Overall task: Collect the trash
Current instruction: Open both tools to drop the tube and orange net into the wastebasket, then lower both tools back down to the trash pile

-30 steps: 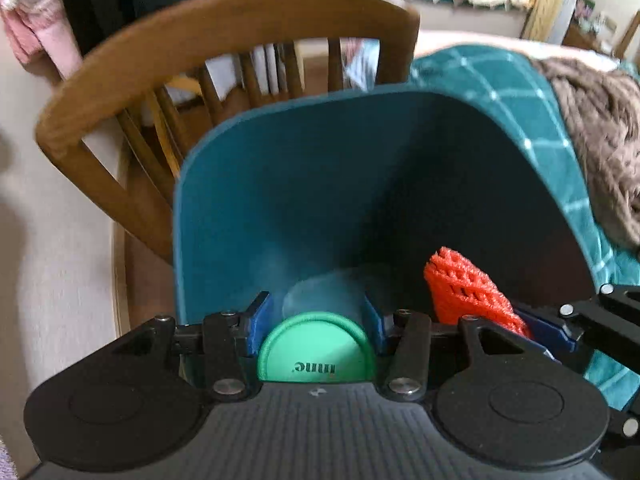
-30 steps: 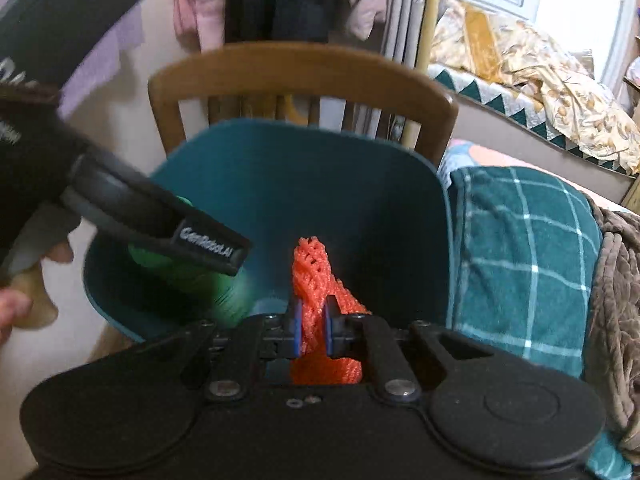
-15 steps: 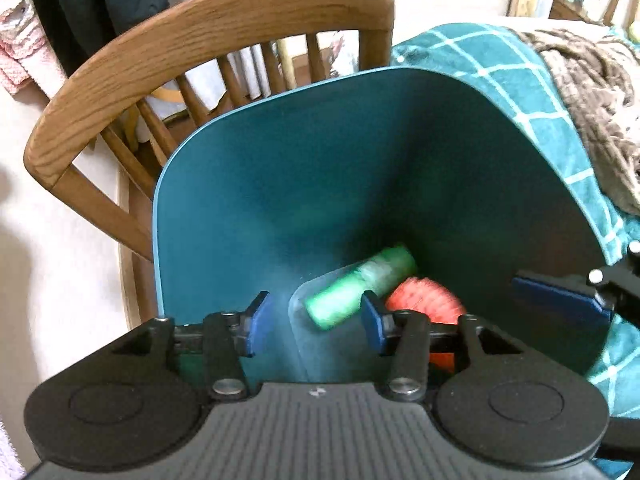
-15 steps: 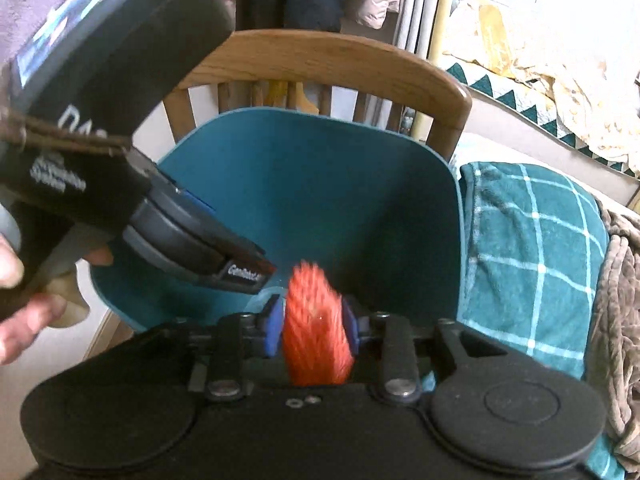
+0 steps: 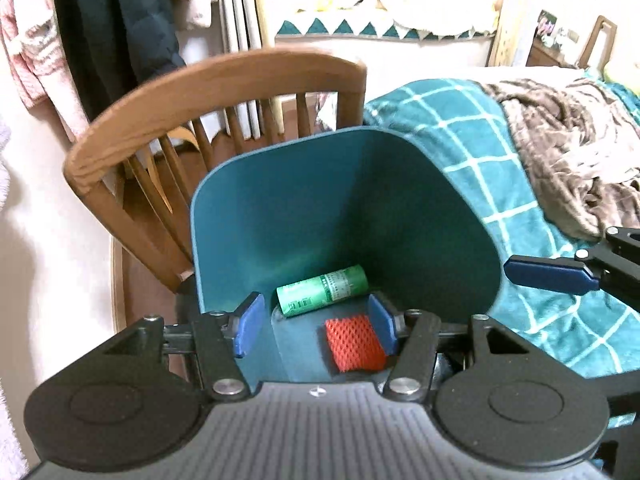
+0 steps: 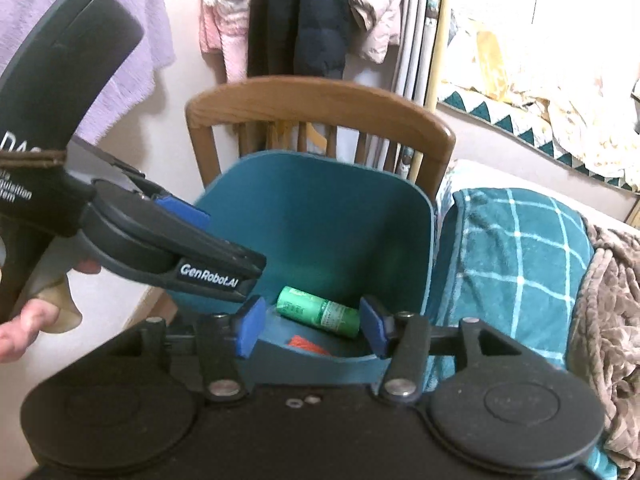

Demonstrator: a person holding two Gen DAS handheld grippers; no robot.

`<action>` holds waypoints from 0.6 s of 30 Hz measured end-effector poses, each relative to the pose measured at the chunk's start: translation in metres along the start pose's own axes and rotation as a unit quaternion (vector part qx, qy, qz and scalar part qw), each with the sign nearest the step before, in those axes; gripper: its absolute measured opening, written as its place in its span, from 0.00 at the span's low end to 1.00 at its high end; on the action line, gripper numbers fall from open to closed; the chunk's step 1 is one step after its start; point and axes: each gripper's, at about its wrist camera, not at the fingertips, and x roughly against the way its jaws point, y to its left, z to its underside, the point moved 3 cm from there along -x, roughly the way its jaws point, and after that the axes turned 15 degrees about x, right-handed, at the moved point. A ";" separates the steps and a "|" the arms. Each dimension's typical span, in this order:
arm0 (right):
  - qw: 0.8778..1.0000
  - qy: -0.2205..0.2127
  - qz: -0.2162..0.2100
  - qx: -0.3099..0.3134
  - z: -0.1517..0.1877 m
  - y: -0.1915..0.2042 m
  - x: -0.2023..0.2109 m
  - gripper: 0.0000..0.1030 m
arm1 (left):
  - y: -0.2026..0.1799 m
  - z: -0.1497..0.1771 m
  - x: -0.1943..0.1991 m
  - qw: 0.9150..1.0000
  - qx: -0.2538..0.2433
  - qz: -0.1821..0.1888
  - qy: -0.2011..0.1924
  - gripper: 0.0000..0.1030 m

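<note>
1. Trash lies at the bottom of the teal bin: a green roll on its side and an orange mesh piece just in front of it, nearer the cameras.
2. In the right wrist view the same green roll shows inside the bin, while only a sliver of the orange mesh piece peeks over the bin's near rim.
3. Above the bin's near edge, the left gripper has its blue fingers spread apart, holding nothing.
4. The right gripper also hangs over the near rim, fingers spread wide and empty; one of its fingers juts in beside the bin's right wall.
5. The left gripper reaches toward the bin from its left side.
6. Behind the bin stands a wooden chair.
7. To the bin's right lies a teal checked blanket, with a brown throw over it.
</note>
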 end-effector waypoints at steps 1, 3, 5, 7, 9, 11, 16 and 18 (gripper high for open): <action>1.000 -0.005 -0.001 -0.003 0.000 0.001 0.008 0.51 | -0.001 0.002 0.009 1.000 0.001 0.002 -0.004 0.58; 1.000 -0.013 -0.002 -0.004 0.001 0.002 0.022 0.53 | -0.002 0.008 0.027 1.000 0.005 0.008 -0.012 0.62; 1.000 -0.022 -0.002 -0.006 0.004 0.004 0.035 0.59 | -0.004 0.015 0.044 1.000 0.005 0.009 -0.022 0.63; 0.999 -0.031 -0.006 -0.010 0.008 0.007 0.050 0.62 | -0.004 0.021 0.059 0.999 0.011 0.012 -0.028 0.63; 0.999 -0.039 -0.010 -0.015 0.014 0.011 0.064 0.63 | -0.004 0.028 0.071 0.999 0.019 0.018 -0.035 0.68; 0.999 -0.047 -0.015 -0.021 0.021 0.015 0.078 0.67 | -0.003 0.039 0.086 0.999 0.024 0.021 -0.044 0.72; 0.997 -0.066 -0.026 -0.035 0.043 0.029 0.110 0.79 | 0.004 0.073 0.114 0.997 0.035 0.026 -0.058 0.76; 0.996 -0.074 -0.032 -0.043 0.054 0.036 0.121 0.82 | 0.008 0.089 0.120 0.997 0.036 0.023 -0.064 0.77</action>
